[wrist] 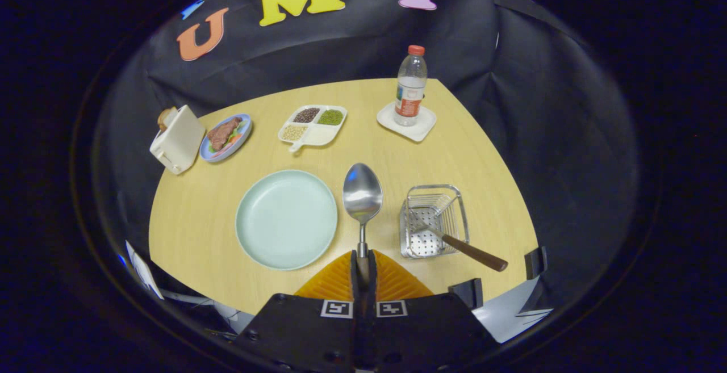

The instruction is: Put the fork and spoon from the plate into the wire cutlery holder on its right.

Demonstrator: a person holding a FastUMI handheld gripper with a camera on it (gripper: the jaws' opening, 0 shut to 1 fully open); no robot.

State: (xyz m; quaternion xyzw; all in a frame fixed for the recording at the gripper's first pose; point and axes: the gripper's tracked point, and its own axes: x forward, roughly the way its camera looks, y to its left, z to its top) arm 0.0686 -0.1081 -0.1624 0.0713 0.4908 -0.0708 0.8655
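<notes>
We see the gripper (363, 259) closed on the spoon (362, 197), both fingers pressed against its thin metal handle. The spoon's polished oval bowl stands out ahead of the fingers, held above the bench (187, 219) between the plate (286, 219) and the holder (433, 219). The plate is round, smooth and pale green, and it lies bare just left of the spoon. To the right sits the holder, a rectangular wire basket with a perforated metal floor. The fork (454, 243) already rests in it at a slant, its metal end down on the holed floor and its dark wooden handle leaning out over the near rim.

The bench is light wood-grain with a curved front edge. Farther back we see a white divided dish (313, 124) with three fills of beans or grains, a blue plate (227, 137) carrying meat and vegetables, a cream toaster (177, 139) with bread in its slot, and a clear plastic bottle (410, 86) with a red cap upright on a white square coaster (406, 123).
</notes>
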